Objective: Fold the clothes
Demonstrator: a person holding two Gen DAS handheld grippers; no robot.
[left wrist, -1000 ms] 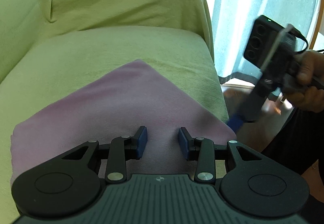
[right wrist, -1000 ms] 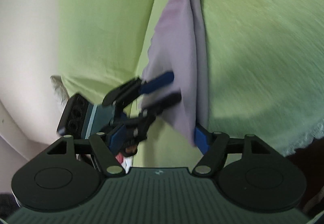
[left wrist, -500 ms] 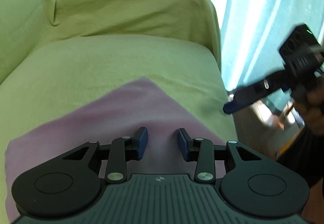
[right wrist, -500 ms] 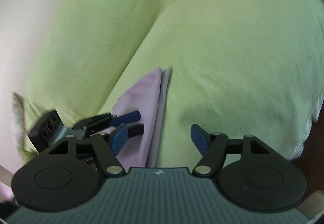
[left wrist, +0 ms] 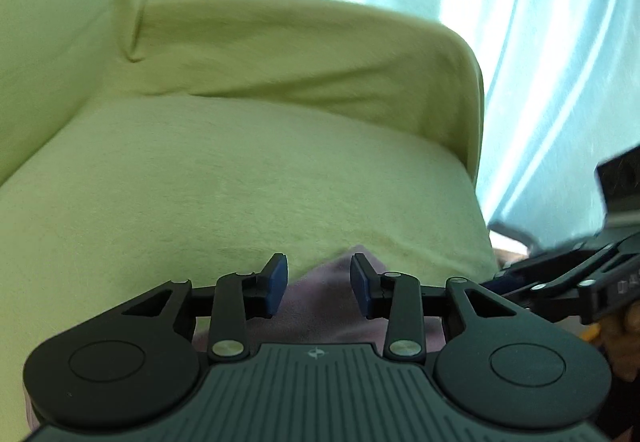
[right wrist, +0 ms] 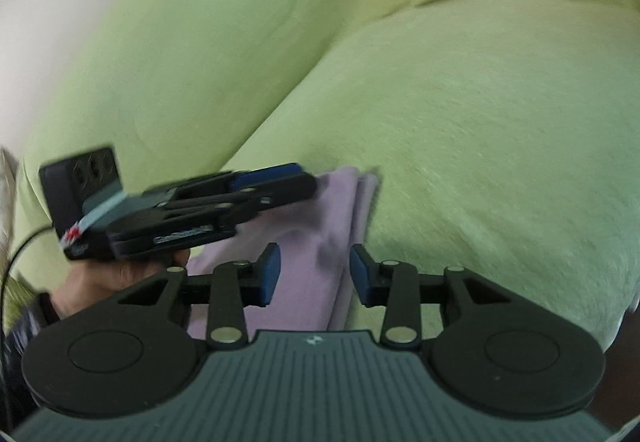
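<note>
A pale lilac cloth [right wrist: 316,242], folded into layers with stacked edges along its right side, lies flat on a yellow-green sofa seat [right wrist: 500,146].

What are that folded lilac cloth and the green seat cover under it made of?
The folded lilac cloth looks like soft, matte knit or fleece: it drapes limply, without shine. The yellow-green seat cover seems a brushed, slightly fuzzy fabric, with fine nap visible. The exact fibres cannot be told.
</note>
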